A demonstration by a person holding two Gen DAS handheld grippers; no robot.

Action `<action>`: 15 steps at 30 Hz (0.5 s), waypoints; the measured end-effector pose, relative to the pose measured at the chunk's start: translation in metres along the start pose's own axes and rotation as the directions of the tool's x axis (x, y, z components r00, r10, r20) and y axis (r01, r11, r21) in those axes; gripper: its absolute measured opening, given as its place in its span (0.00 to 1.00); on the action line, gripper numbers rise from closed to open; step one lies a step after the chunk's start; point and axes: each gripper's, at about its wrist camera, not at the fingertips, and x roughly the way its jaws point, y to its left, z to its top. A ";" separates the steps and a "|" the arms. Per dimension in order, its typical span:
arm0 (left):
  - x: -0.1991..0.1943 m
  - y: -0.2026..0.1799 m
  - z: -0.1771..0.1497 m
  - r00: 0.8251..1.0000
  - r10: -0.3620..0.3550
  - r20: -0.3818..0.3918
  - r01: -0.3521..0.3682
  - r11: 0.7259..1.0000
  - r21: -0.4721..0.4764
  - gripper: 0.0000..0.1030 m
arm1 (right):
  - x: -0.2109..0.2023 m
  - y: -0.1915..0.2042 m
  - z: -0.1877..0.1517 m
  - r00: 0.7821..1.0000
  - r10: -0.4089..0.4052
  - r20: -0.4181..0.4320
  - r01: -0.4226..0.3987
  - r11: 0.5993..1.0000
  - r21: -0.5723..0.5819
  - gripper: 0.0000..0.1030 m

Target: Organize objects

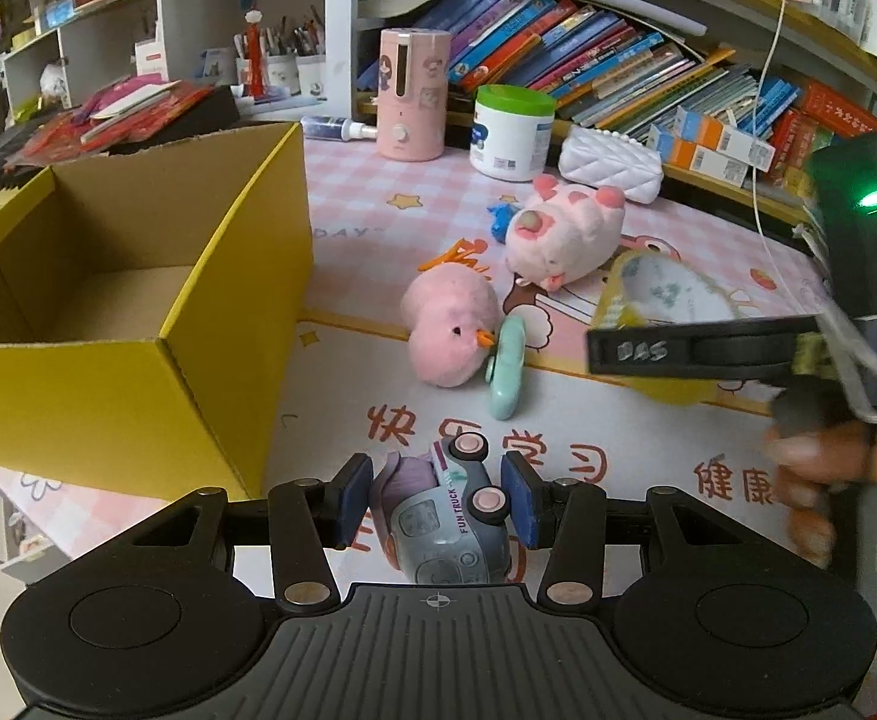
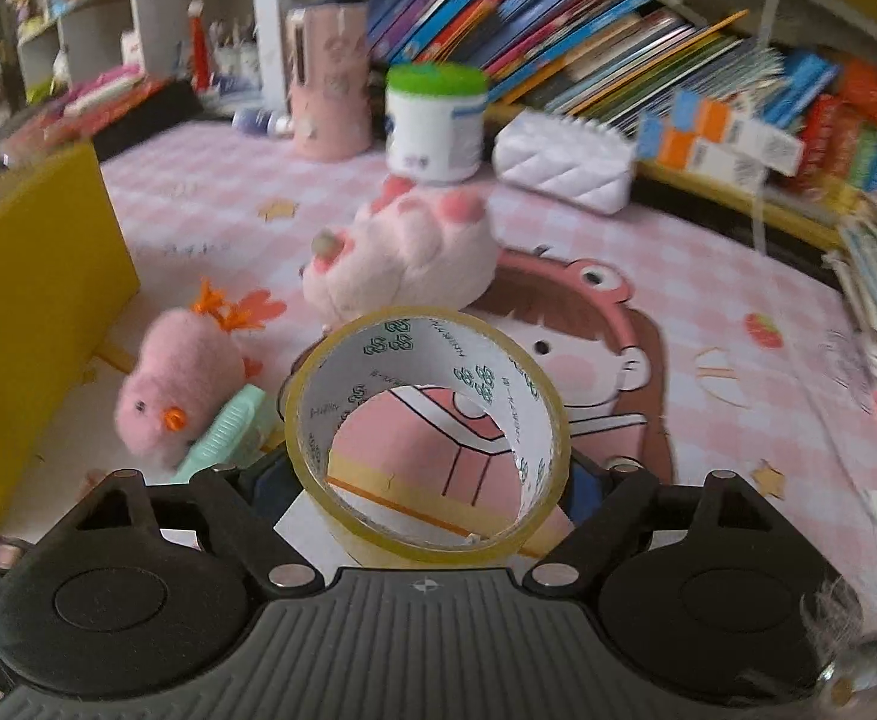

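My left gripper [image 1: 438, 492] is shut on a small grey-blue toy truck [image 1: 456, 516], its blue pads pressing on both sides just above the pink cartoon mat [image 1: 342, 228]. The open yellow cardboard box [image 1: 108, 372] stands right beside it on the left and looks empty. My right gripper [image 2: 426, 480] is shut on a roll of clear tape [image 2: 438, 372], which stands tilted between the fingers and hides the pads. A pink chick plush [image 2: 180, 384] and a pink pig plush [image 2: 408, 258] lie ahead. In the left wrist view a hand [image 1: 828, 468] holds the right gripper by the tape roll [image 1: 660, 294].
A mint comb-like thing [image 1: 504, 360] leans against the chick. At the back stand a pink appliance [image 1: 408, 96], a green-lidded white tub [image 1: 510, 132] and a white quilted pouch [image 1: 609, 162], with rows of books [image 1: 588, 54] behind. A white cable [image 1: 762, 120] hangs at the right.
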 end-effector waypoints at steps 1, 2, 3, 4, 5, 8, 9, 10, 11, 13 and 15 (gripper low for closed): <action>-0.001 0.001 -0.001 1.000 -0.004 0.001 0.004 1.000 -0.003 0.44 | -0.009 -0.001 -0.001 1.000 -0.007 0.008 0.007 1.000 0.016 0.81; -0.001 0.002 -0.002 1.000 -0.008 0.002 0.008 1.000 -0.008 0.44 | -0.017 0.000 -0.002 1.000 -0.019 0.010 0.019 0.999 0.030 0.81; -0.003 0.003 -0.002 1.000 -0.014 0.006 0.014 1.000 -0.013 0.44 | -0.027 0.000 -0.003 0.999 -0.033 0.014 0.032 0.999 0.044 0.81; -0.004 0.004 -0.003 1.000 -0.018 0.011 0.018 1.000 -0.016 0.44 | -0.036 0.000 -0.005 0.999 -0.042 0.019 0.041 0.998 0.057 0.81; -0.006 0.005 -0.003 1.000 -0.023 0.019 0.024 1.000 -0.016 0.44 | -0.045 0.001 -0.006 0.998 -0.050 0.026 0.048 0.997 0.065 0.81; -0.015 0.007 -0.004 0.998 -0.040 0.041 0.040 0.999 -0.009 0.44 | -0.070 0.006 -0.011 0.995 -0.089 0.049 0.085 0.993 0.078 0.81; -0.017 0.009 -0.005 0.998 -0.045 0.047 0.045 0.999 -0.008 0.44 | -0.076 0.009 -0.013 0.993 -0.101 0.055 0.097 0.992 0.079 0.81; -0.020 0.010 -0.005 0.997 -0.050 0.053 0.050 0.999 -0.007 0.44 | -0.081 0.012 -0.015 0.992 -0.111 0.058 0.106 0.991 0.081 0.81; -0.023 0.012 -0.006 0.997 -0.055 0.059 0.055 0.998 -0.007 0.44 | -0.087 0.015 -0.018 0.991 -0.122 0.061 0.116 0.990 0.084 0.81; -0.028 0.018 -0.009 0.995 -0.067 0.067 0.068 0.998 -0.009 0.44 | -0.096 0.022 -0.025 0.988 -0.141 0.063 0.136 0.987 0.085 0.81; -0.032 0.024 -0.013 0.994 -0.078 0.071 0.078 0.997 -0.009 0.44 | -0.102 0.033 -0.031 0.985 -0.162 0.064 0.157 0.984 0.078 0.81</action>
